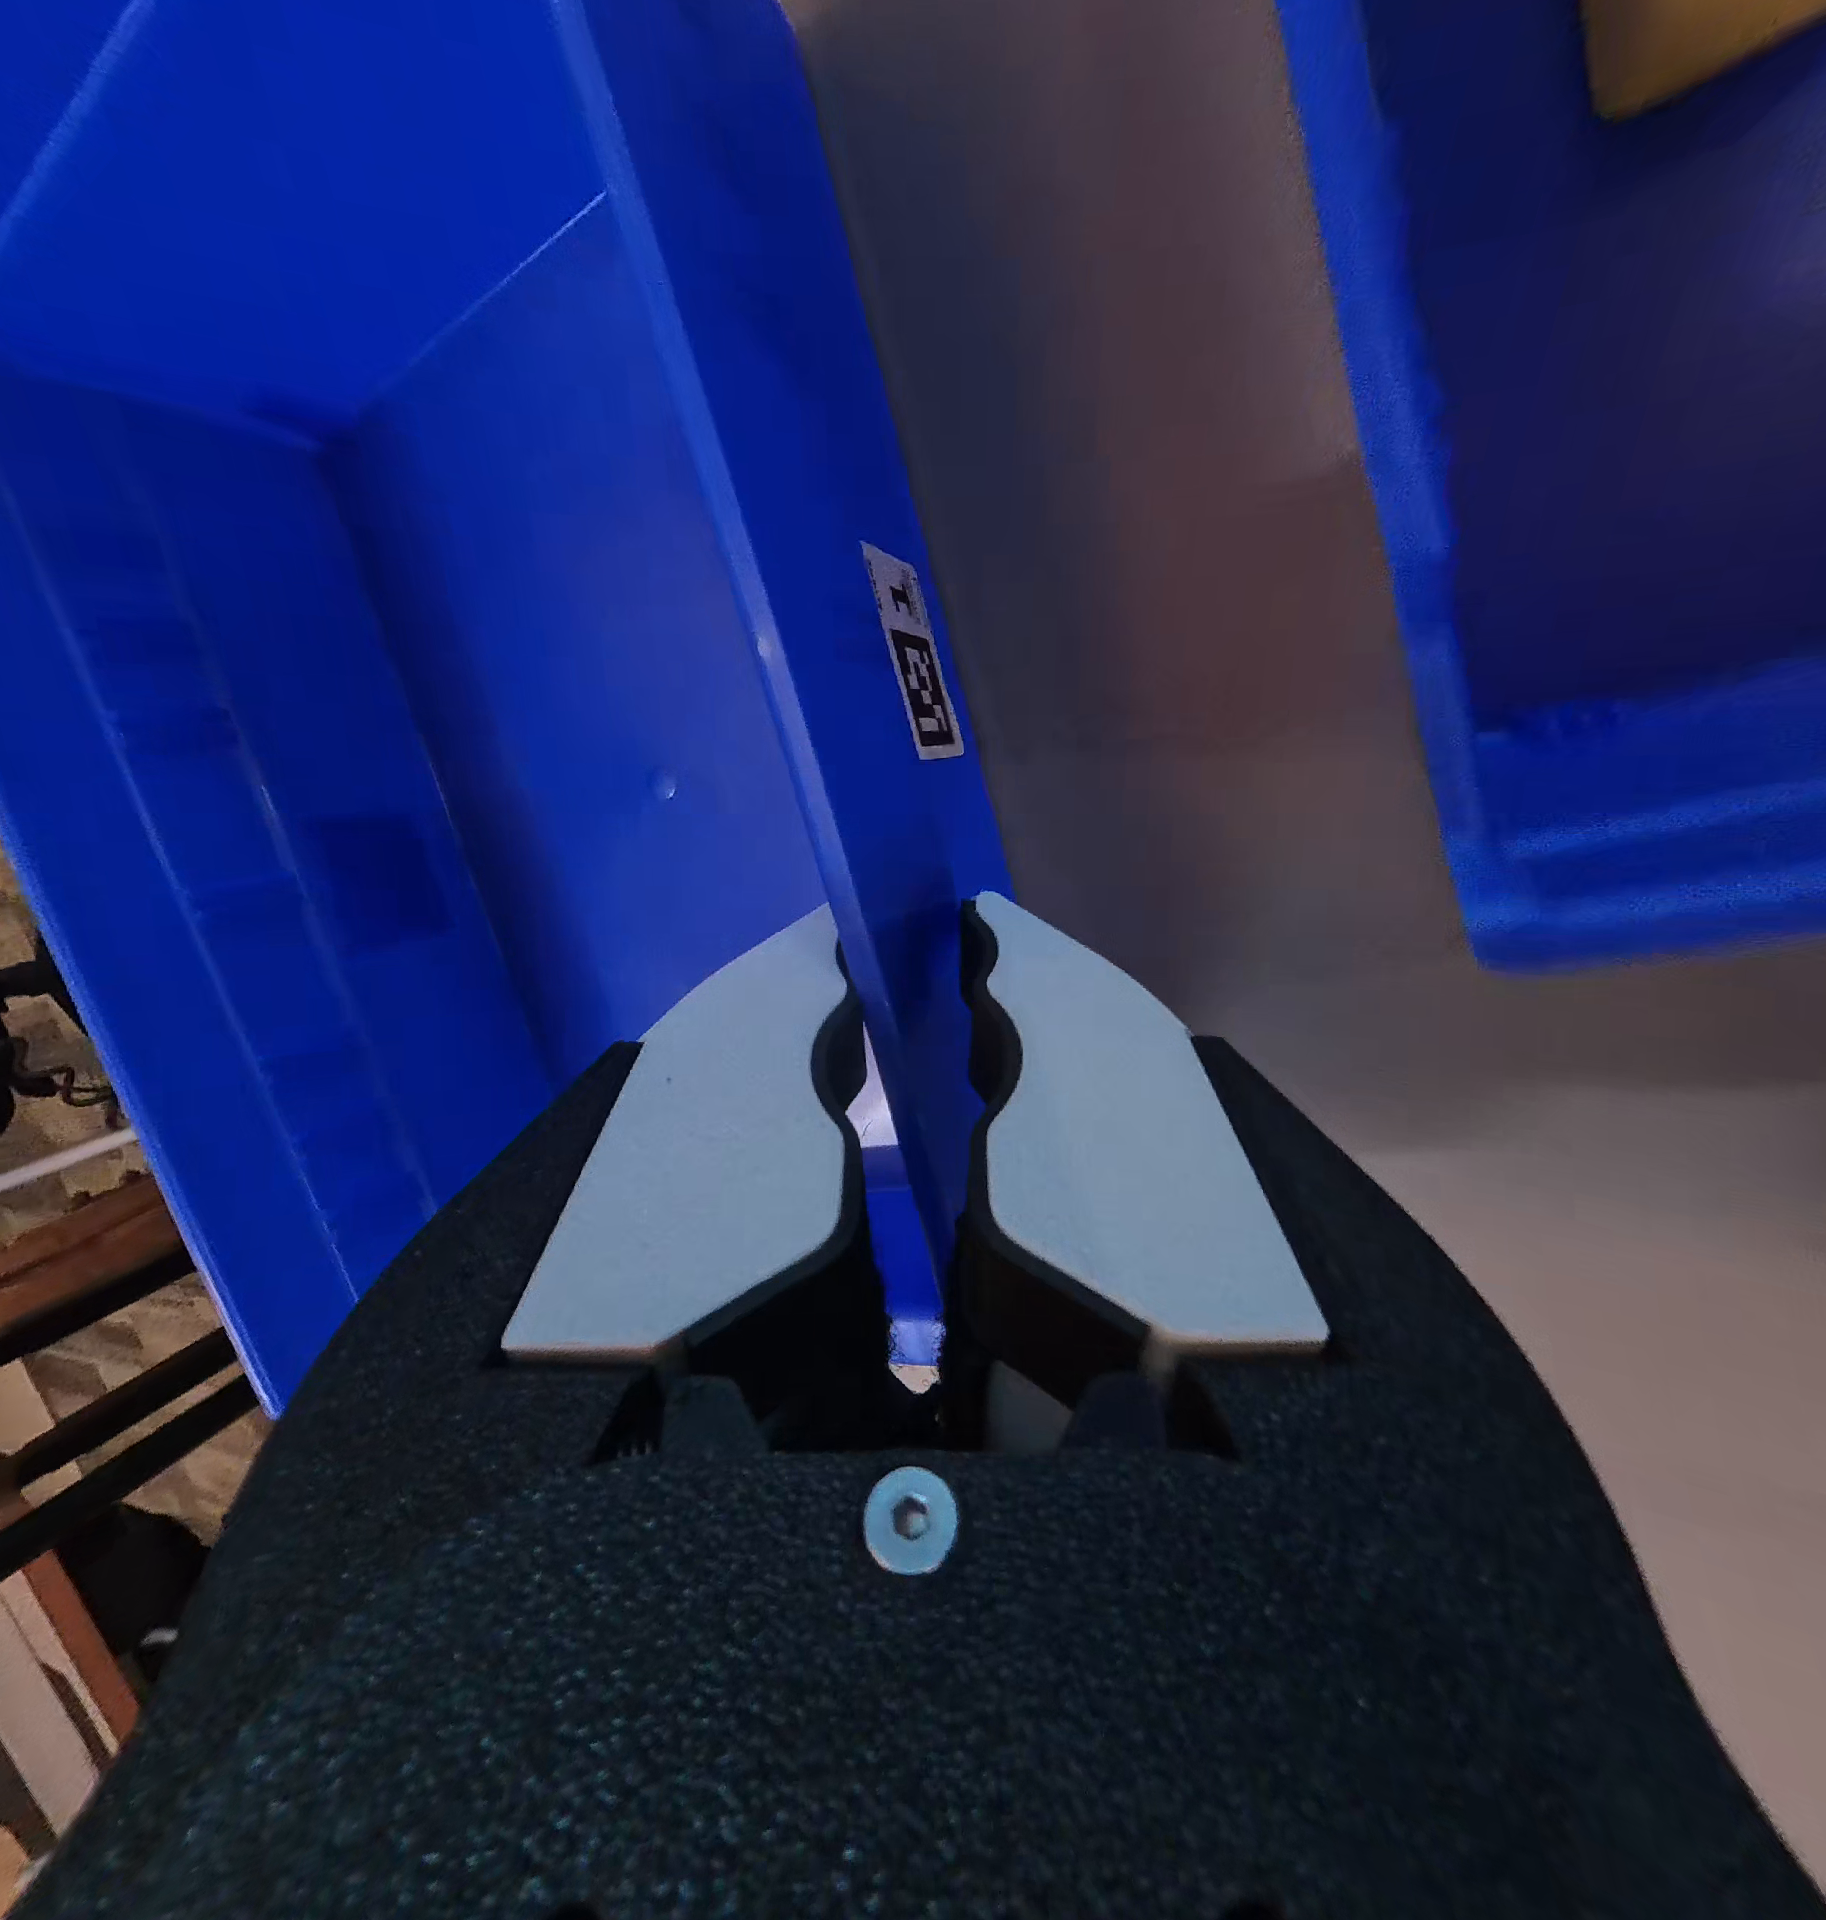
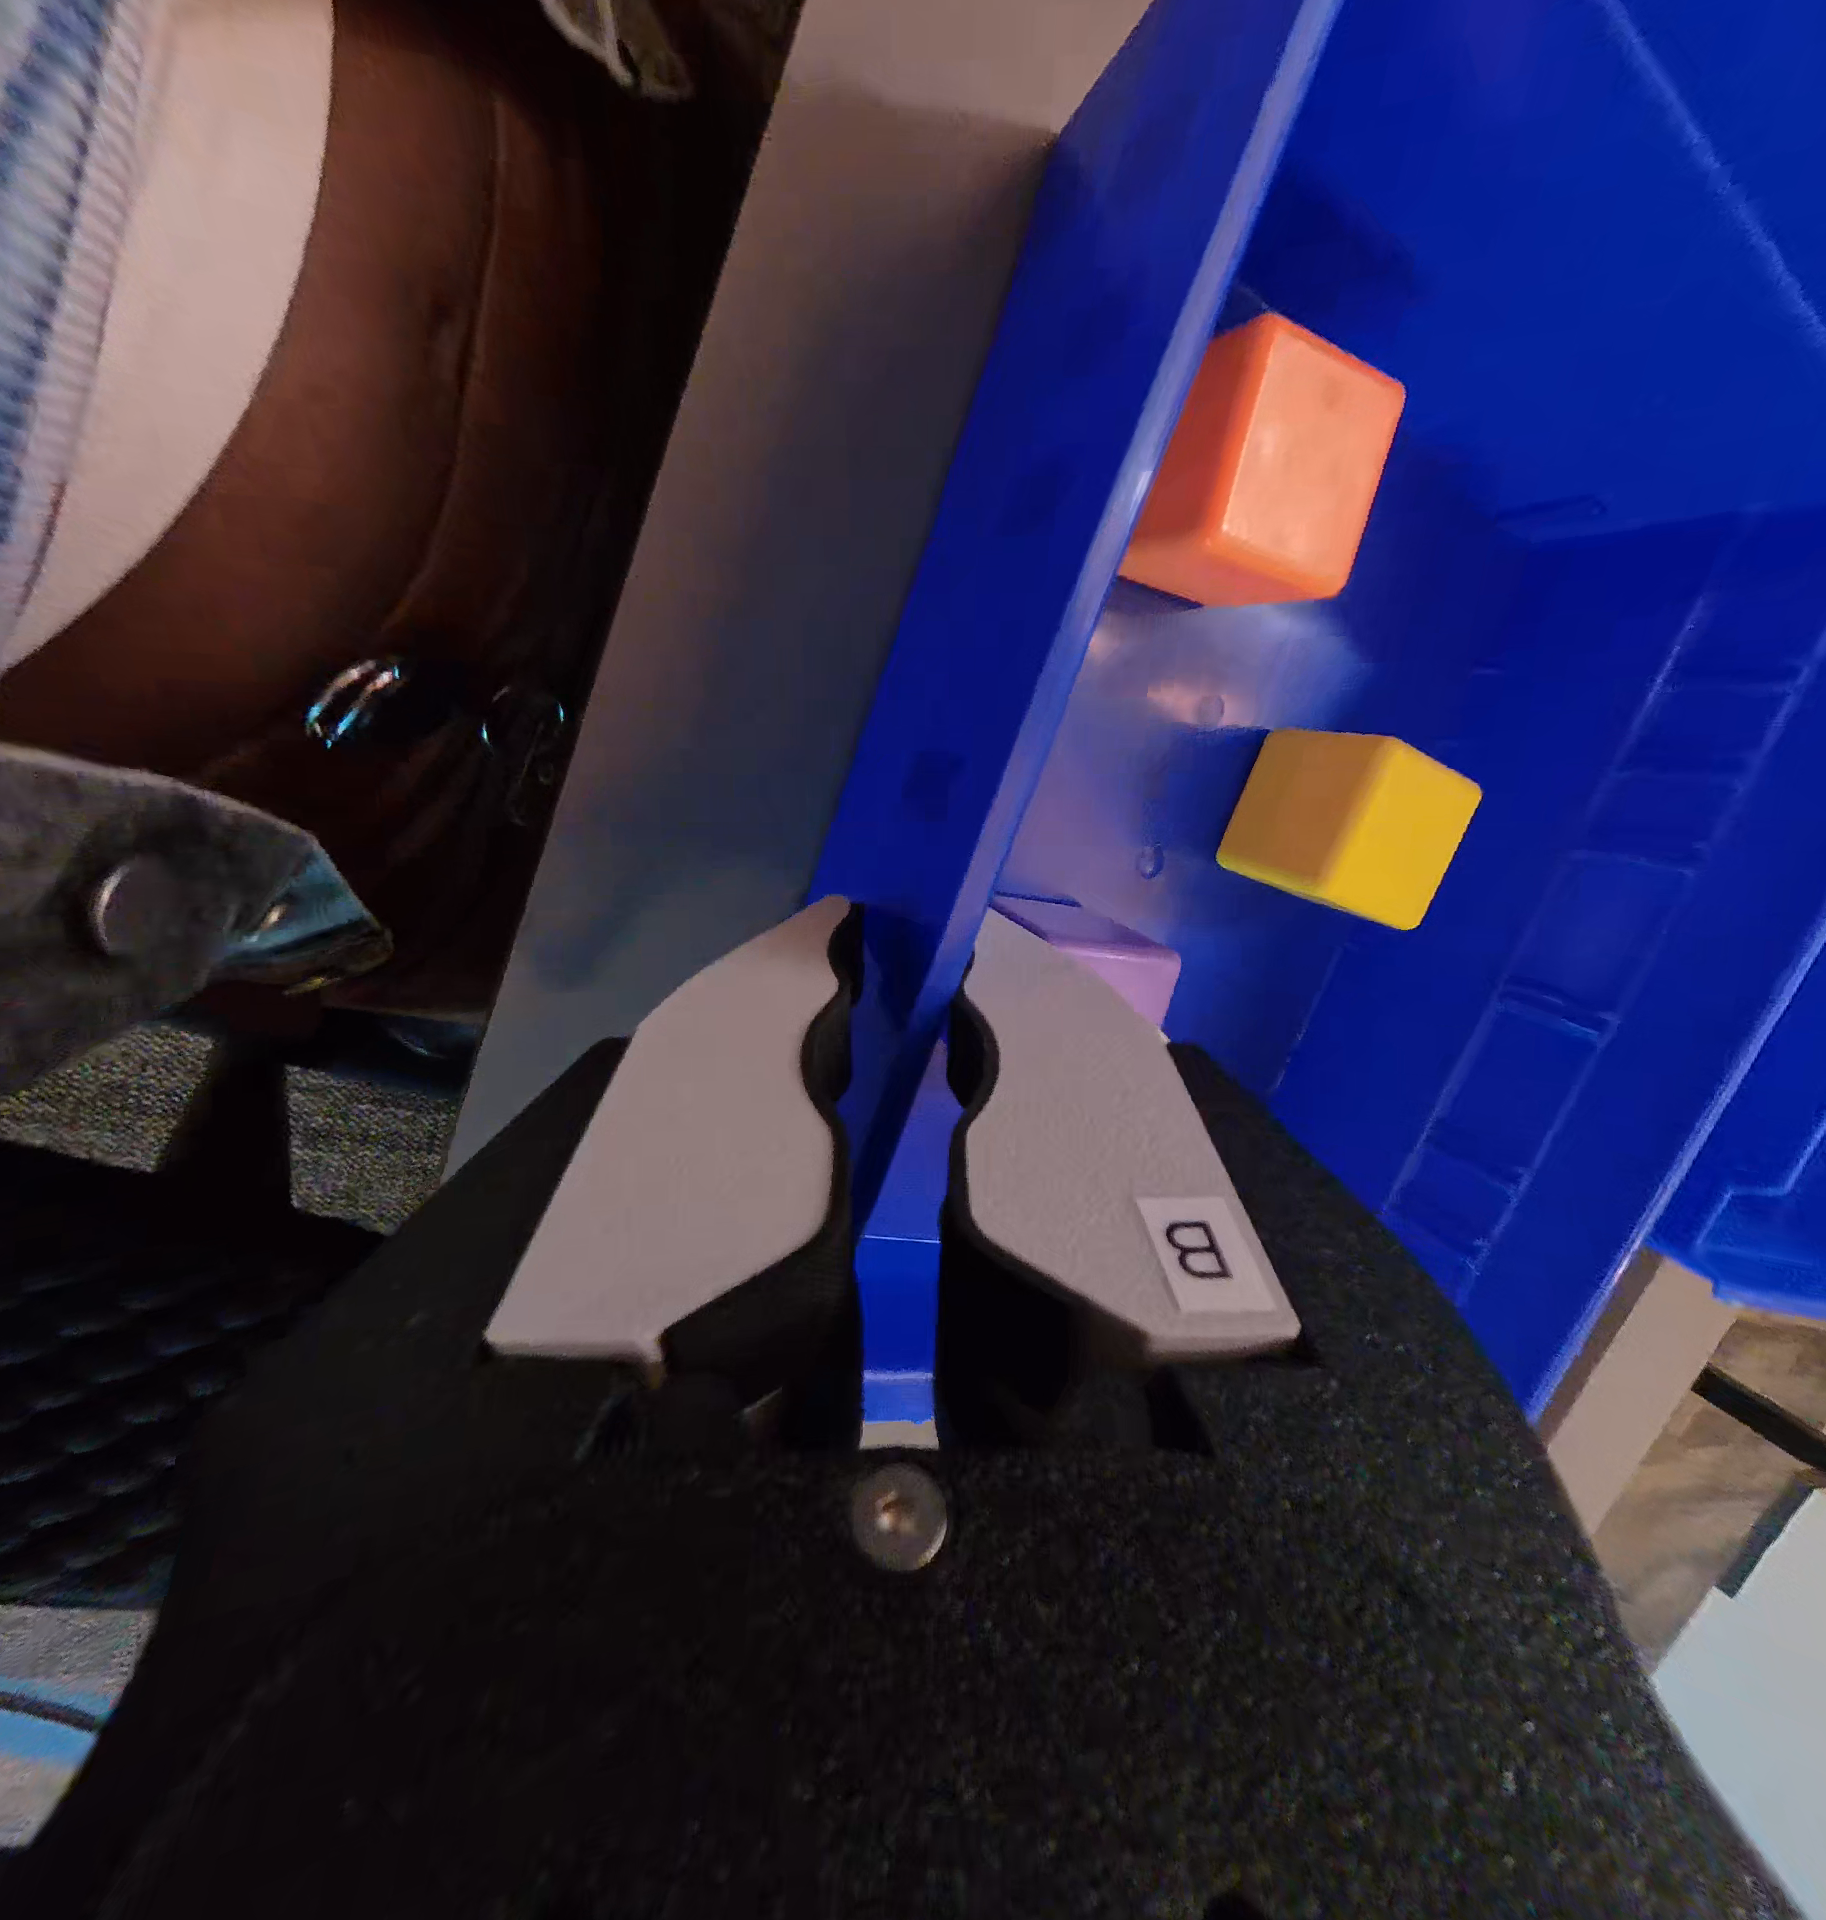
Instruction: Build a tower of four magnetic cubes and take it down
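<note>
The wall of an empty blue bin (image 1: 680,468) was pinched by the left gripper (image 1: 904,935); the wall of the cube bin (image 2: 1044,520) was pinched by the right gripper (image 2: 904,935); the orange cube (image 2: 1267,462), yellow cube (image 2: 1350,826) and purple cube (image 2: 1117,961) were seen just right of the right gripper's fingers.

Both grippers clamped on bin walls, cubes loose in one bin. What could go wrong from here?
1. The right gripper pinches only the thin wall of the blue bin; the bin could twist or slip out.
2. The orange cube, yellow cube and purple cube lie loose inside; a tilt could send them sliding or out.
3. The left gripper grips another bin wall; a second bin sits close by and could get bumped.
</note>
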Demonstrator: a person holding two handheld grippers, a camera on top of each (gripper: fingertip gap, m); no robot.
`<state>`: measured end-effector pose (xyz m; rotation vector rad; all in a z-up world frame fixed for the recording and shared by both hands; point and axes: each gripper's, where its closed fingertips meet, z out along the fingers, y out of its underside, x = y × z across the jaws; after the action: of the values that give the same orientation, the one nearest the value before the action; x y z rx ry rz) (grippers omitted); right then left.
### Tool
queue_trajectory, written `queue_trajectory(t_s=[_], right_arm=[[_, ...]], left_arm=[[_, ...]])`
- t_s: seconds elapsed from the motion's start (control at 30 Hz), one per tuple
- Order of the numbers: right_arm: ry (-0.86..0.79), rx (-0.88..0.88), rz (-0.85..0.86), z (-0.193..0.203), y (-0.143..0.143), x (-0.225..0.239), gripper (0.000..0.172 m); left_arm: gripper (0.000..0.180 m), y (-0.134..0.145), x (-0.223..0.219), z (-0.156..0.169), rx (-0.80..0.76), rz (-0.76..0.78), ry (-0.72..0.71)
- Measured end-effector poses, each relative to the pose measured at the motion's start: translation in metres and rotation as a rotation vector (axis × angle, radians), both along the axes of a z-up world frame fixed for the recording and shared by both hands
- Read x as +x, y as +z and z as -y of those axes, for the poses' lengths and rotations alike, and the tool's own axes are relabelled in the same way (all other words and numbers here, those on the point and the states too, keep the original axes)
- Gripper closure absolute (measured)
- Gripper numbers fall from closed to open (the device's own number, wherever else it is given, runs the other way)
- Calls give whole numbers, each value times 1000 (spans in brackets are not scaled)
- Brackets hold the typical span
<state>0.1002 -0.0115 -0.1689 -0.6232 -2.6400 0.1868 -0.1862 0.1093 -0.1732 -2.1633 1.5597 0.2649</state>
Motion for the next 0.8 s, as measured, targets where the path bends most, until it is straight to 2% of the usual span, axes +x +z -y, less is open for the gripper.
queue_trajectory(t_s=[0.03,0.1,0.13,0.2,0.27,0.33,0.43,0.53,0.63,0.8], right_arm=[[-10,-10,3,3,0,-3,159],[-52,-31,6,6,0,-8,156],[-81,-37,-4,5,2,-11,145],[-114,-100,-12,4,9,-13,128],[-128,-219,-45,2,25,-15,117],[-136,-344,-104,-6,51,-19,108],[-170,-458,-210,-35,89,-29,118],[-209,-538,-263,-68,115,-46,123],[-312,-391,-291,-122,110,-75,129],[-379,-273,-193,-167,77,-119,135]], left_arm=[[164,0,2,-2,3,-1,2],[156,0,1,-3,8,-22,23],[139,1,-1,-3,15,-36,47],[126,9,-5,2,41,-29,100],[115,29,-5,7,123,55,145],[115,56,2,21,192,197,186],[114,94,27,62,214,402,238],[114,111,66,112,168,480,240],[115,108,119,159,83,517,200],[115,66,162,193,-4,413,249]])
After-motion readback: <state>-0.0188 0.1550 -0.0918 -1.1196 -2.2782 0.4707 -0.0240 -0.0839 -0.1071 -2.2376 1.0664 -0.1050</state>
